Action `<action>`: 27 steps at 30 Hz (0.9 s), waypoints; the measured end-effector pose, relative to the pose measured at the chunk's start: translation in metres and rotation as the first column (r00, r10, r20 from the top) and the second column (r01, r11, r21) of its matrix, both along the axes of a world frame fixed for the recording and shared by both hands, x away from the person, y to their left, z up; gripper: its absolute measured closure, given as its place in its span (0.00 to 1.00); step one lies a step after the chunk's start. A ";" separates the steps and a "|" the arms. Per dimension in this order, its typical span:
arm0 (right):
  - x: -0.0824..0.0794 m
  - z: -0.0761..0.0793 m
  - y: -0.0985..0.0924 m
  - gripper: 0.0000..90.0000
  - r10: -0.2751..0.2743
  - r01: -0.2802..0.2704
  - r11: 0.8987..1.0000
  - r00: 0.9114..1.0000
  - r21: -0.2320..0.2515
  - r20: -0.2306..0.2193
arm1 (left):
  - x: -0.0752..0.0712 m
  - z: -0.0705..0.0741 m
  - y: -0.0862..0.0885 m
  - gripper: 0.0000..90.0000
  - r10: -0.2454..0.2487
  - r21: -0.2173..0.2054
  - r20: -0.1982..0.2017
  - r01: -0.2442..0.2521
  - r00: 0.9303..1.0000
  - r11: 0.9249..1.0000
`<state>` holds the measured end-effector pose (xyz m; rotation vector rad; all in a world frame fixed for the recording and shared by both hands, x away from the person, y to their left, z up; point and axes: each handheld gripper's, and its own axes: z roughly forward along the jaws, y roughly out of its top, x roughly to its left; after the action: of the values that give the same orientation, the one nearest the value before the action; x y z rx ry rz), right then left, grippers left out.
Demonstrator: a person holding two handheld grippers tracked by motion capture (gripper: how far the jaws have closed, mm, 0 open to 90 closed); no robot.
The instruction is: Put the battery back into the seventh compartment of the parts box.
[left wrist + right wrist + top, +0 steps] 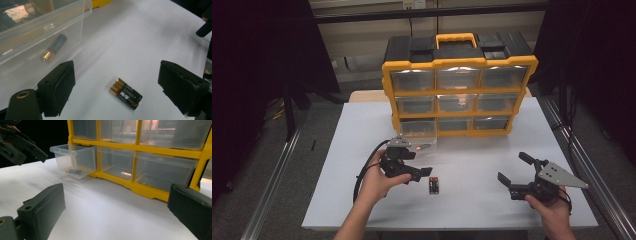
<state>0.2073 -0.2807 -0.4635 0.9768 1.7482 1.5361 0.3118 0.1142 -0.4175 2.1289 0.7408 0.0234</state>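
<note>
A small pack of black-and-copper batteries (433,186) (125,93) lies on the white table (472,165). My left gripper (418,164) (117,72) hovers just above and to the left of the pack, jaws open and nothing between them. A single battery (53,48) (73,171) lies inside the clear drawer (418,131) (37,30) (75,157) pulled out of the bottom-left slot of the yellow organizer (459,92) (140,185). My right gripper (514,168) (117,200) is held open and empty near the table's front right, facing the organizer.
The organizer stands upright at the back of the table, and its other clear drawers are pushed in. A black cable (364,170) trails from the left gripper. Metal rails (277,170) run along both sides of the table. The left gripper (22,142) appears at the upper left of the right gripper view.
</note>
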 end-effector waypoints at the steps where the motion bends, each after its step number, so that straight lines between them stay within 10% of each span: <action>1: 0.000 0.000 0.000 0.01 0.001 -0.001 1.000 1.000 0.000 0.000 | -0.001 -0.001 0.000 0.16 -0.002 0.004 -0.003 0.002 1.000 1.000; 27: 0.000 0.001 0.000 0.01 0.006 -0.006 1.000 1.000 -0.001 0.005 | -0.016 -0.035 -0.007 0.38 -0.038 0.051 0.016 0.037 0.999 0.998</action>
<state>0.2070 -0.2804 -0.4626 0.9672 1.7502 1.5401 0.2963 0.1070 -0.4530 2.1875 0.6968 0.0397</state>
